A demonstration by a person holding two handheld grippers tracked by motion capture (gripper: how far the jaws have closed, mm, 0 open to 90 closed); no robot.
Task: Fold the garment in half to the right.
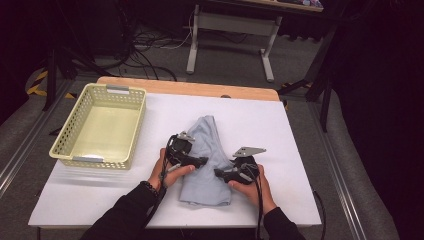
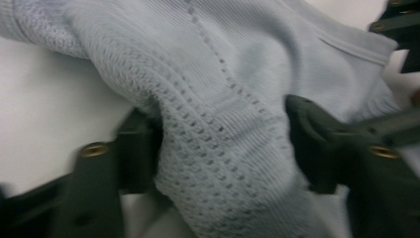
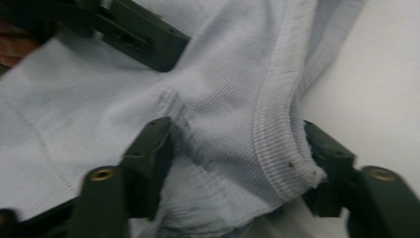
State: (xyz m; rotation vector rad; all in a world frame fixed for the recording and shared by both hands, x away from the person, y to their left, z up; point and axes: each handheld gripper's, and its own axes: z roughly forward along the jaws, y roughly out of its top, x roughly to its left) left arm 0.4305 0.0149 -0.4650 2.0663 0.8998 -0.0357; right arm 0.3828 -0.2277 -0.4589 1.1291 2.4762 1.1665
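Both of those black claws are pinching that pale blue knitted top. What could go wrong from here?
The left gripper has bunched the pale blue knitted top's open-weave fabric between its jaws; pulling might snag or stretch it. The right gripper holds mostly a ribbed hem edge, which might slip free. The yellow perforated plastic basket sits close by, so a trailing fold could catch on it.

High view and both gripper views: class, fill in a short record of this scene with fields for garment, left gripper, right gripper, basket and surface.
garment: pale blue knit garment, lying crumpled on the table
left gripper: shut on garment's left side, fabric bunched between jaws
right gripper: shut on garment's right side, at a ribbed hem
basket: pale yellow, perforated, left of garment, nothing inside
surface: white table
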